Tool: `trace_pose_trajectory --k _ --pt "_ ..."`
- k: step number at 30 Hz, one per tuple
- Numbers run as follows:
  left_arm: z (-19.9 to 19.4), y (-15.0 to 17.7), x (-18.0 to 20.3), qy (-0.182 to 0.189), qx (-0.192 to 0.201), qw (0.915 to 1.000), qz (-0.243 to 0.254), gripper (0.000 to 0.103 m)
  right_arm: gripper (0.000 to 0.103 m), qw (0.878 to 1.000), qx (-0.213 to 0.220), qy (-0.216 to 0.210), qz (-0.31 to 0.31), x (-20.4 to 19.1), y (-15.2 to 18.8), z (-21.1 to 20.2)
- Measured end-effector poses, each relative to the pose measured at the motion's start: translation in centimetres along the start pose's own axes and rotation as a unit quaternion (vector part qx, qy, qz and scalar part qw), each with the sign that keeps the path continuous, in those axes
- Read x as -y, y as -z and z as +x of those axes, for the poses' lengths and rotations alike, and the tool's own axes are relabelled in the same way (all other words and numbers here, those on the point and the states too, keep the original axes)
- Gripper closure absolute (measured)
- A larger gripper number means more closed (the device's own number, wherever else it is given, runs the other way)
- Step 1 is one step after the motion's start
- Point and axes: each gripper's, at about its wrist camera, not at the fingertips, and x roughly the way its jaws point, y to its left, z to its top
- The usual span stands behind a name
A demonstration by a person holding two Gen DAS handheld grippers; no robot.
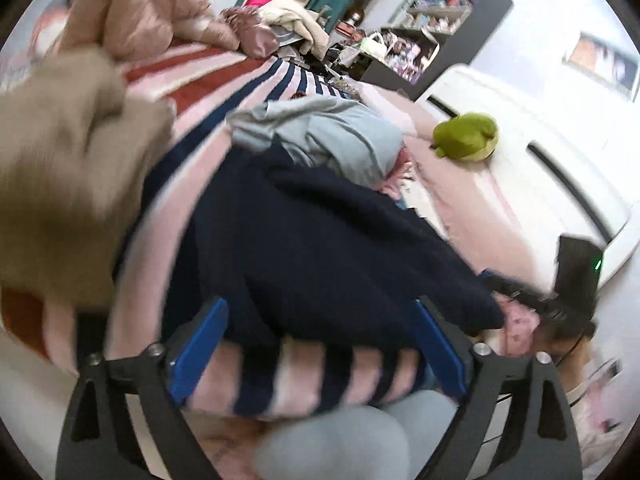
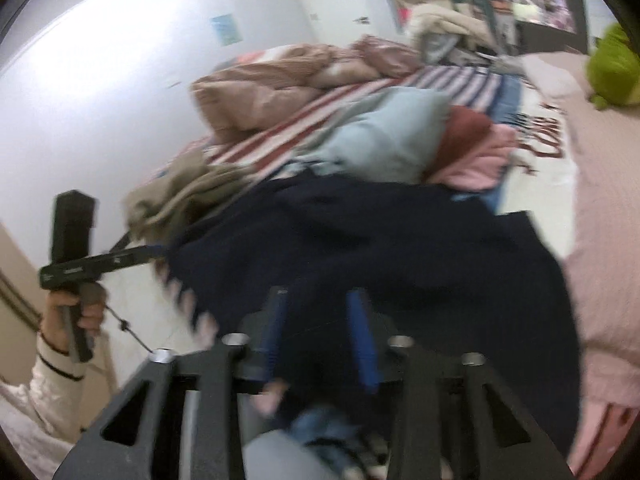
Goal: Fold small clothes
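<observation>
A dark navy garment lies spread on the striped bed cover; it also fills the middle of the right wrist view. My left gripper is open, its blue pads wide apart at the near edge of the bed, with the navy garment between and beyond them. My right gripper has its blue fingers close together over the navy cloth's near edge; the blur hides whether they pinch it. A light blue garment and a tan one lie beyond.
A green plush toy sits on the pink sheet by the white headboard. A pink quilt is bunched at the far end. Pink and maroon clothes lie by the blue garment. Dark shelves stand beyond the bed.
</observation>
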Motion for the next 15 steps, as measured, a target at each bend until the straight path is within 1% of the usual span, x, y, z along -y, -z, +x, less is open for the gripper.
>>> trace_pose_trajectory --k 1,2,5,9,12,15 --pt "0.1 0.9 -0.5 0.014 0.001 0.9997 -0.021 0.011 0.097 1.0 -0.002 -0.003 -0.01 -0.9 0.3 0.4" --pt "0.4 1.4 -0.9 0.018 0.001 0.9992 -0.035 0.011 0.097 1.0 -0.004 -0.002 -0.02 -1.9 0.5 1.0" --pt "1.9 2.5 -1.6 0.016 -0.003 0.9982 -0.058 0.011 0.097 0.999 -0.02 -0.001 -0.031 -3.6 0.9 3.0" --pt "3.5 2.4 -2.8 0.046 0.014 0.994 -0.099 0.011 0.097 0.998 -0.054 0.014 -0.041 -4.3 1.6 6.1" --pt "5.3 2.1 -3.5 0.064 0.01 0.9892 -0.131 0.011 0.097 0.995 -0.089 0.022 -0.029 -3.7 2.9 8.5" --pt "6.8 1.8 -3.5 0.065 0.008 0.9879 -0.141 0.011 0.097 0.994 -0.091 0.029 -0.05 -4.4 3.3 8.6"
